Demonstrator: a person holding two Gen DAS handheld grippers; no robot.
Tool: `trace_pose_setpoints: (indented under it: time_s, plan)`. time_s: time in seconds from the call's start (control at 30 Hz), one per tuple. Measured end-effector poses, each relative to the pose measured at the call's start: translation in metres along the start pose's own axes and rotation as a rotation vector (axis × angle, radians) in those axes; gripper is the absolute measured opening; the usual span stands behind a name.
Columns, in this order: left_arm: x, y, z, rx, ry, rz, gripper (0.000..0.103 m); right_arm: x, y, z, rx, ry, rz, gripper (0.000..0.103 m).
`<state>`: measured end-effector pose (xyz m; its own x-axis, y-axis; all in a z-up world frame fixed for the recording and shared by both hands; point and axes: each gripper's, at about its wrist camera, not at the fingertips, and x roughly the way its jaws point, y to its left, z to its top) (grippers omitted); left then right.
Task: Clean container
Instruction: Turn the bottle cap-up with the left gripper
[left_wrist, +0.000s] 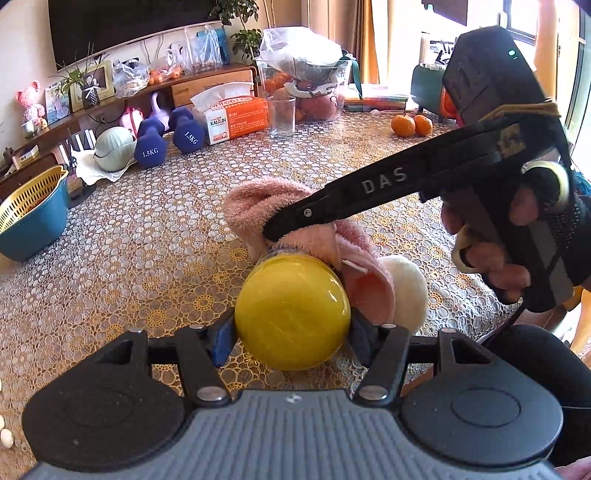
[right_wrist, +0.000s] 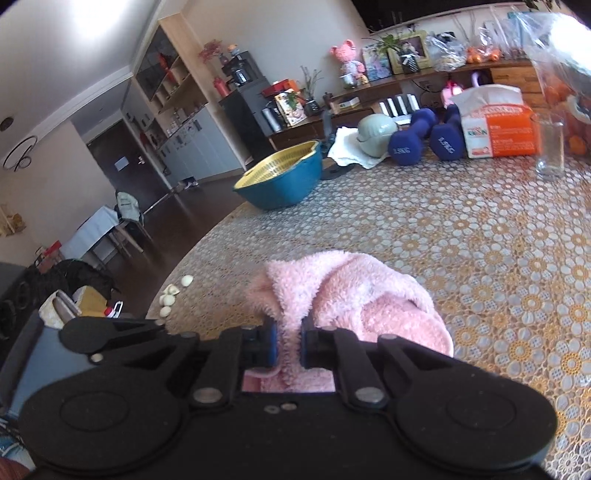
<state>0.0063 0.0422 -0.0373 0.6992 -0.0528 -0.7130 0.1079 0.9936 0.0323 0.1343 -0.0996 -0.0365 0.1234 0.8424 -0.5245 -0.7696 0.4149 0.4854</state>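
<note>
A clear container with a yellow lid (left_wrist: 292, 312) lies on its side, lid toward the left wrist camera. My left gripper (left_wrist: 291, 338) is shut on it, blue pads against both sides of the lid. A fluffy pink cloth (left_wrist: 258, 206) is bunched over the container's far end, with a cream patch (left_wrist: 406, 291) hanging at the right. My right gripper (left_wrist: 273, 230) reaches in from the right, held by a gloved hand (left_wrist: 491, 258), its tip pressed into the cloth. In the right wrist view that gripper (right_wrist: 288, 345) is shut on the pink cloth (right_wrist: 351, 291); the container is hidden under it.
On the lace-patterned table (left_wrist: 147, 258) stand a blue basin with a yellow strainer (left_wrist: 29, 218), two blue dumbbells (left_wrist: 170, 136), a tissue box (left_wrist: 236, 114), an empty glass (left_wrist: 282, 116) and two oranges (left_wrist: 412, 124). Garlic cloves (right_wrist: 170, 295) lie near the table's edge.
</note>
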Motion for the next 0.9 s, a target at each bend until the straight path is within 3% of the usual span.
trace_pose_setpoints:
  time_s: [0.17,0.3,0.37,0.47,0.63,0.8,0.9]
  plan:
    - [-0.002,-0.006,0.012,0.034,-0.038,0.016,0.061,0.014,-0.037,0.002,0.108,0.009,-0.045,0.011]
    - [0.002,-0.010,0.021,0.066,-0.059,0.030,0.061,0.018,-0.030,-0.007,-0.002,0.059,-0.165,0.009]
    - [0.005,-0.009,0.023,0.071,-0.067,0.037,0.061,0.005,-0.023,-0.008,-0.032,-0.008,-0.244,0.009]
    - [0.008,-0.010,0.025,0.080,-0.079,0.042,0.061,-0.032,-0.018,-0.001,-0.020,-0.131,-0.286,0.008]
    - [0.012,-0.010,0.027,0.089,-0.091,0.045,0.061,-0.083,-0.002,0.019,-0.037,-0.237,-0.195,0.008]
    - [0.019,-0.009,0.032,0.077,-0.094,0.046,0.061,-0.084,0.030,0.031,-0.125,-0.199,-0.076,0.008]
    - [0.022,-0.008,0.034,0.071,-0.094,0.045,0.061,-0.070,0.042,0.030,-0.163,-0.163,-0.054,0.008]
